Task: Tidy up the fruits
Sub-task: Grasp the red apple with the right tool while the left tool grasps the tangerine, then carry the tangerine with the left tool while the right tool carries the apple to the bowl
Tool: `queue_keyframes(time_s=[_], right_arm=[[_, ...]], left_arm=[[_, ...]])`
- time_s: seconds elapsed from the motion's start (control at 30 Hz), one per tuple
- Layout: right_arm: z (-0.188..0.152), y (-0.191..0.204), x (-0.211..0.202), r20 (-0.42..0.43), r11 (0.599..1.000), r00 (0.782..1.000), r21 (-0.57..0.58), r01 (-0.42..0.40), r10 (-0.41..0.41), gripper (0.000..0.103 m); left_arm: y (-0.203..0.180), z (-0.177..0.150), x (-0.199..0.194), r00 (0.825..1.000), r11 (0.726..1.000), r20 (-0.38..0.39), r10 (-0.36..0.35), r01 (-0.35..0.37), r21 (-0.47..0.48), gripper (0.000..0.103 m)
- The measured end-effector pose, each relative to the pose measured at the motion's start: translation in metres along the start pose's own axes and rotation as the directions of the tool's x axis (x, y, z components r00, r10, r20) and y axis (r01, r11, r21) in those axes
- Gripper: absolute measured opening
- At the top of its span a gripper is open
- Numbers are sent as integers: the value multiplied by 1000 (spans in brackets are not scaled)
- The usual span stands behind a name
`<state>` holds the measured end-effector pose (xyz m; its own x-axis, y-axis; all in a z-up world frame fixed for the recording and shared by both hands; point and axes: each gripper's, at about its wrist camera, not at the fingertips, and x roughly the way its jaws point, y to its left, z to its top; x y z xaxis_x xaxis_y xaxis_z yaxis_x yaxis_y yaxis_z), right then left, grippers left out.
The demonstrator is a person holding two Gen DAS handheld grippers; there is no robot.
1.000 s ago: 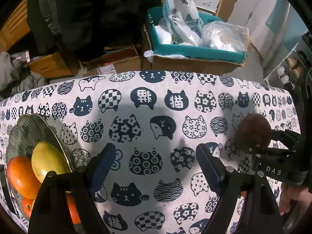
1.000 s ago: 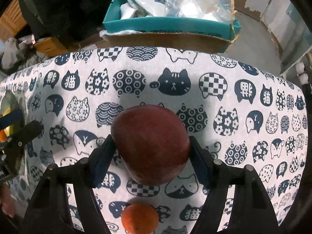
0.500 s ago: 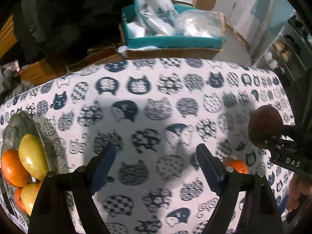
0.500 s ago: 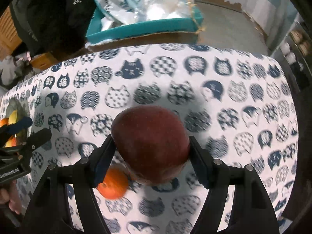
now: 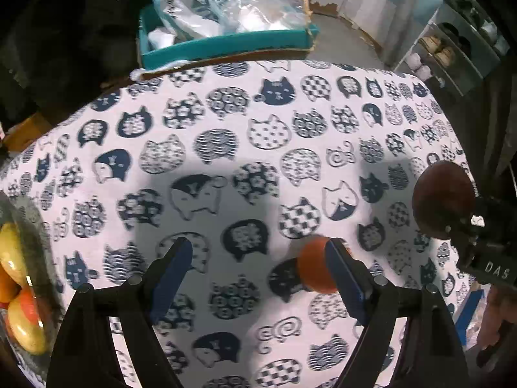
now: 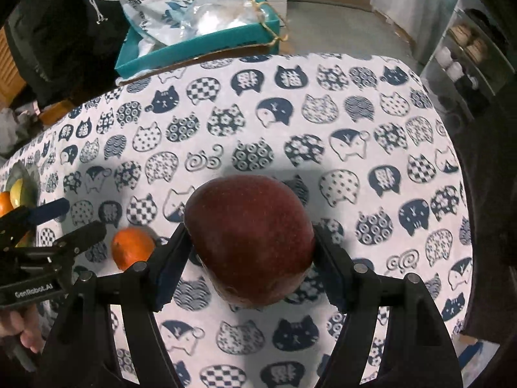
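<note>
- Red apple (image 6: 250,239): firm, smooth, fairly heavy; right tool (image 6: 250,252) grips its widest girth.
- Orange (image 5: 315,266): small, light, rolls; left tool (image 5: 258,268) wide, empty.

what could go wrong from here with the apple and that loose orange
1. The left gripper is open, and the orange sits against its right finger, off centre. Closing now could nudge it away rather than trap it.
2. The orange lies loose on the tablecloth and could roll.
3. The right gripper holds the apple above the cloth near the left gripper, so the two could bump and the apple may slip.
</note>
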<state>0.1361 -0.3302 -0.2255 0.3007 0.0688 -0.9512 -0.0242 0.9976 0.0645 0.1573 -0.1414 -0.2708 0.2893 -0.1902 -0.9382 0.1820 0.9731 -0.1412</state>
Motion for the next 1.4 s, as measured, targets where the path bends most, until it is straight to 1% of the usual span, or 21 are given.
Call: queue_keyframes(time_s=[0.07, 0.2, 0.33, 0.43, 0.53, 0.57, 0.63, 0.7, 0.73, 0.77, 0.87, 0.97, 1.1, 1.4], right_arm=[[-3, -4, -2, 0, 1000, 1000, 3, 2, -2, 74], [-8, -11, -4, 1, 1000, 1000, 17, -8, 8, 74], [-10, -15, -4, 2, 999, 1000, 34, -16, 15, 74], [-11, -17, -3, 1, 999, 1000, 40, -21, 21, 74], [-11, -18, -2, 0, 999, 1000, 42, -25, 25, 74], [-11, -18, -1, -1, 999, 1000, 44, -27, 27, 74], [-11, -18, -1, -2, 999, 1000, 44, -31, 31, 74], [-11, -17, 0, -2, 999, 999, 44, -33, 33, 74], [-11, -17, -1, -1, 999, 999, 42, -33, 33, 74], [-11, -16, -1, -1, 999, 999, 40, -33, 33, 74], [-10, -13, -2, 5, 999, 1000, 32, -27, 27, 74], [-8, -9, -6, 17, 999, 1000, 22, -23, 23, 74], [-5, -4, -12, 36, 1000, 999, 6, -18, 17, 74], [0, 11, -33, 89, 999, 996, -29, -18, 20, 74]], left_arm=[[-8, -1, 3, 1000, 1000, -9, -16, 16, 8, 85], [-22, -4, 11, 999, 999, -29, -22, 23, 32, 85], [-35, -8, 19, 999, 998, -48, -9, 12, 69, 85], [-43, -10, 23, 999, 996, -53, 3, 2, 94, 82], [-45, -12, 26, 998, 994, -66, 4, 3, 108, 74], [-46, -12, 28, 997, 994, -73, 3, 5, 111, 69], [-46, -13, 30, 996, 993, -84, -8, 17, 113, 63], [-49, -14, 31, 996, 993, -87, -22, 32, 117, 51], [-51, -13, 31, 996, 992, -86, -31, 42, 122, 48], [-52, -13, 30, 996, 991, -83, -28, 39, 130, 47], [-53, -15, 27, 998, 989, -62, -9, 18, 150, 46], [-49, -15, 22, 999, 991, -54, -5, 12, 135, 46], [-43, -11, 8, 1000, 992, -14, 13, -11, 126, 46], [-23, -2, -28, 998, 999, 64, 1, -5, 53, 46]])
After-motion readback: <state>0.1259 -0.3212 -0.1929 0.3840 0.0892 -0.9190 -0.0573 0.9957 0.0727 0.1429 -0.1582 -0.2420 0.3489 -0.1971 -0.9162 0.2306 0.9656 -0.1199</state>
